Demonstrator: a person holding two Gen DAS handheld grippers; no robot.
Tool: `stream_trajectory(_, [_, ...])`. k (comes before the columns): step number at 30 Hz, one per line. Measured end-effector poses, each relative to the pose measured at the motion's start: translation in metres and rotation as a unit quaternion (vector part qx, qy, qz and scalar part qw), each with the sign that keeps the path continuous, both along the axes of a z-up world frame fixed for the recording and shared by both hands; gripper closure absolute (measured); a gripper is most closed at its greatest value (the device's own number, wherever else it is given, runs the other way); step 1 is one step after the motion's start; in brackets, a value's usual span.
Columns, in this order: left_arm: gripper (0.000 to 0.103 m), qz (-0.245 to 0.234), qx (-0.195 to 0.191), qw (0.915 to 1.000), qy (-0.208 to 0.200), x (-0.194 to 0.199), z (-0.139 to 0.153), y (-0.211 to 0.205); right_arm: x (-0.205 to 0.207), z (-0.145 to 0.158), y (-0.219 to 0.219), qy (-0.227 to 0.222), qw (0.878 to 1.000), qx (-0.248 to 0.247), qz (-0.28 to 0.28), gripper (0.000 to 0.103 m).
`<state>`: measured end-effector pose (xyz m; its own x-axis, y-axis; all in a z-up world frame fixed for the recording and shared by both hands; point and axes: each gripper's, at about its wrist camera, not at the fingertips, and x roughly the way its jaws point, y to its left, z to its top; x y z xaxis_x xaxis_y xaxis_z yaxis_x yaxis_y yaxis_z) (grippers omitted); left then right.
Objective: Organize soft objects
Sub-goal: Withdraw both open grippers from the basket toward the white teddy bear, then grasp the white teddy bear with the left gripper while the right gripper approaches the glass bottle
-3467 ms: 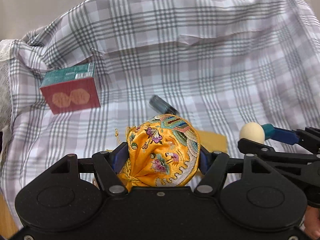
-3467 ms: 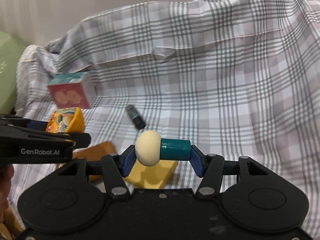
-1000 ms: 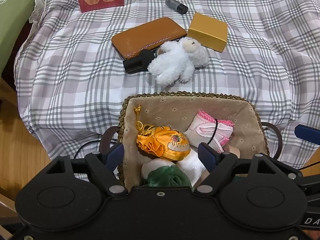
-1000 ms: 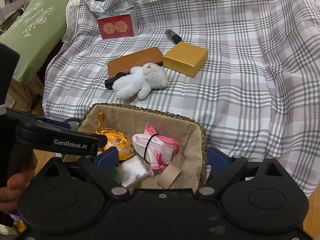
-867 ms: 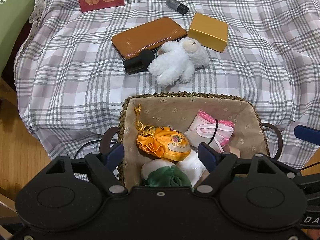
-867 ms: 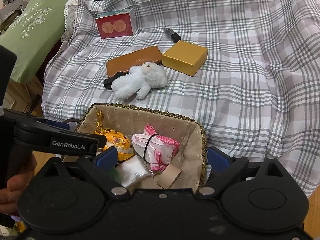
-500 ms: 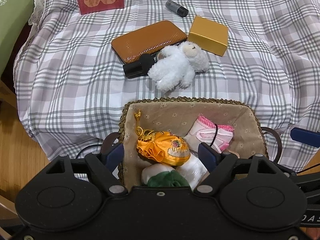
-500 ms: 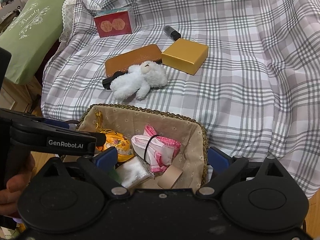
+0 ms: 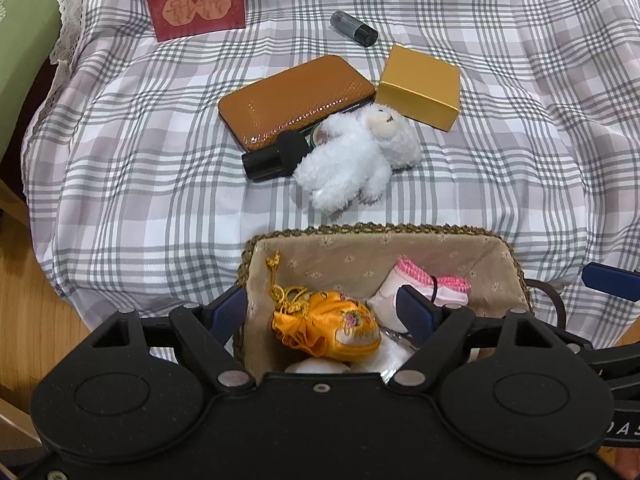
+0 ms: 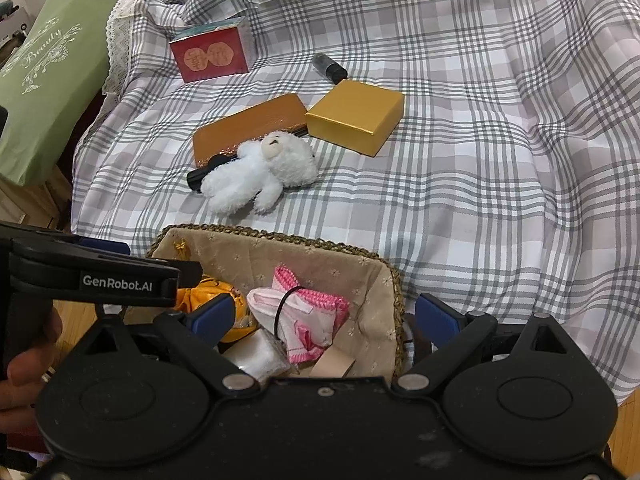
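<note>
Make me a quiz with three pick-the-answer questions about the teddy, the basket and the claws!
1. Where is the white teddy?
A. In the basket
B. On the checked cloth, beyond the basket
C. In a claw

2. What colour is the square box near the teddy?
A. Gold
B. Blue
C. Black

3. How are the two claws?
A. Both shut on toys
B. One holds the teddy
C. Both open and empty

Answers:
1 B: the teddy lies on the checked cloth, past the rim of the basket, leaning against a black tube.
2 A: its top and sides are shiny gold.
3 C: the left claw and the right claw each have their blue pads spread apart above the basket, gripping nothing; the orange pouch and pink cloth lie loose inside.
</note>
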<state>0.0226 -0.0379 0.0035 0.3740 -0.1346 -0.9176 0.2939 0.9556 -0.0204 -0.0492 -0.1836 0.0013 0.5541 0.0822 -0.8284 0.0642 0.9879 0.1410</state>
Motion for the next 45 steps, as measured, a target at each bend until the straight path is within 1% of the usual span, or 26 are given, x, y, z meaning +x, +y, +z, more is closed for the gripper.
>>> stream_trajectory(17, [0.025,-0.029,0.012,0.9990,-0.032,0.036,-0.007,-0.025,0.041,-0.002,-0.017,-0.011,1.000,-0.007,-0.018,0.006])
stream_trajectory(28, [0.025,-0.069,0.024,0.9955,-0.060,0.058,-0.014,-0.049,0.071,0.002,-0.037,-0.028,0.999,-0.022,-0.034,0.006])
stream_trajectory(34, [0.026,-0.093,0.028,0.9930,-0.066,0.064,-0.020,-0.062,0.091,0.008,-0.049,-0.042,0.998,-0.034,-0.042,0.006])
stream_trajectory(39, [0.026,-0.101,0.030,0.9920,-0.069,0.069,-0.025,-0.068,0.110,0.012,-0.058,-0.052,0.997,-0.041,-0.046,0.006])
stream_trajectory(43, [0.034,-0.101,0.028,0.9919,-0.072,0.072,-0.028,-0.069,0.126,0.014,-0.061,-0.060,0.996,-0.047,-0.045,0.006])
stream_trajectory(45, [0.035,-0.100,0.025,0.9922,-0.070,0.074,-0.028,-0.069,0.134,0.015,-0.062,-0.062,0.996,-0.049,-0.041,0.006])
